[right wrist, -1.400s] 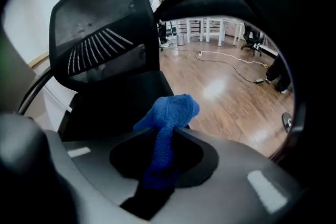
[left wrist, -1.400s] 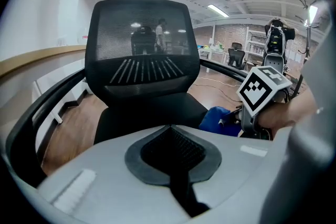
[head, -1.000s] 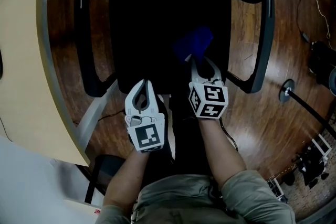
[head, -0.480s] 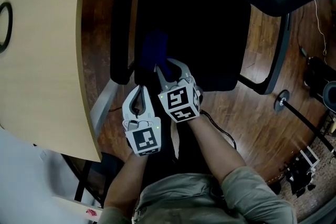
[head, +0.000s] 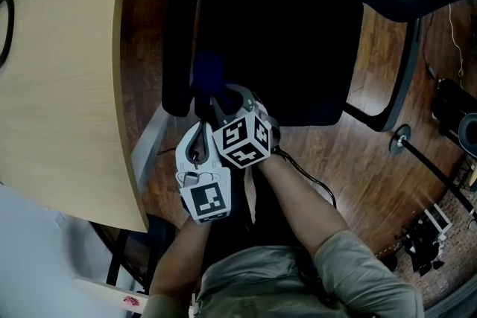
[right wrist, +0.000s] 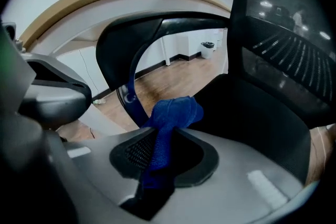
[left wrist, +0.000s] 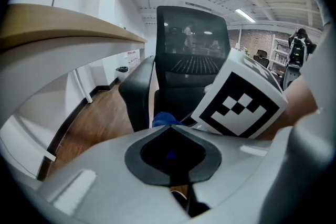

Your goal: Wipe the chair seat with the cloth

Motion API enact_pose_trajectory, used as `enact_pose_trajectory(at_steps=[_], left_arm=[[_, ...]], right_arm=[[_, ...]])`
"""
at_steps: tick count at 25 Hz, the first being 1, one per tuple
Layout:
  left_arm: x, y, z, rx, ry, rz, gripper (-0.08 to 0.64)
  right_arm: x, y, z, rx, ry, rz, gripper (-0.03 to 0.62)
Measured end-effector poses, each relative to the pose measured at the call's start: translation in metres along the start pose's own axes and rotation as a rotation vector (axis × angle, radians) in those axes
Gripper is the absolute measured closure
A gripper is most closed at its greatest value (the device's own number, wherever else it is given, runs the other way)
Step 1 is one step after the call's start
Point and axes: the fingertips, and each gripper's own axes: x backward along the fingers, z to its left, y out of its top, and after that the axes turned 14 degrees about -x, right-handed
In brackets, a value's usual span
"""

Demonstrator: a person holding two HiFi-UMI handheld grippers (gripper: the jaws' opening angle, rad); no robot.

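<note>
Sweeping leftward, the right gripper [head: 218,97] has carried the blue cloth [head: 209,71] to the near-left corner of the chair seat [head: 283,48], fingers clamped on its bunched end, a sensible hold for something seemingly soft, light and limp, while the left gripper [head: 200,129] sits beside it, fingers together, empty.

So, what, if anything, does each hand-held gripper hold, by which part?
The right hand-held gripper pinches the blue cloth by a narrow fold, bunched end sticking out; the left hand-held gripper is empty.

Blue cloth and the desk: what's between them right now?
In the head view, the chair's black armrest and a strip of wooden floor lie between the blue cloth and the desk.
</note>
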Motion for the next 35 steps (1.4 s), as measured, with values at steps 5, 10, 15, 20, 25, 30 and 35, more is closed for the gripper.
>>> enact_pose_trajectory(at_steps=[5,10,15,20,25,30,35], left_arm=[[-0.002,-0.006,-0.018,-0.027,-0.037,0.030,0.555],[-0.009,0.003,-0.035,-0.055,-0.067,0.026,0.555],[-0.018,0.025,-0.062,-0.095,-0.125,0.003,0.555],[-0.032,0.040,-0.107,-0.138,-0.188,-0.020,0.555],[-0.040,0.056,-0.145,-0.202,-0.260,-0.042,0.555],[-0.044,0.075,-0.176,-0.233,-0.310,-0.048,0.555],[-0.053,0.087,-0.205,-0.267,-0.349,-0.058,0.555]], right_arm=[[-0.003,-0.007,-0.013,-0.032,-0.010,-0.003,0.514],[0.009,-0.013,-0.039,-0.074,-0.047,-0.014,0.514],[0.035,-0.030,-0.079,-0.162,-0.119,-0.019,0.514],[0.067,-0.057,-0.135,-0.266,-0.204,-0.039,0.514],[0.108,-0.089,-0.189,-0.388,-0.312,-0.058,0.514],[0.152,-0.122,-0.233,-0.520,-0.404,-0.078,0.514],[0.183,-0.151,-0.264,-0.642,-0.472,-0.107,0.514]])
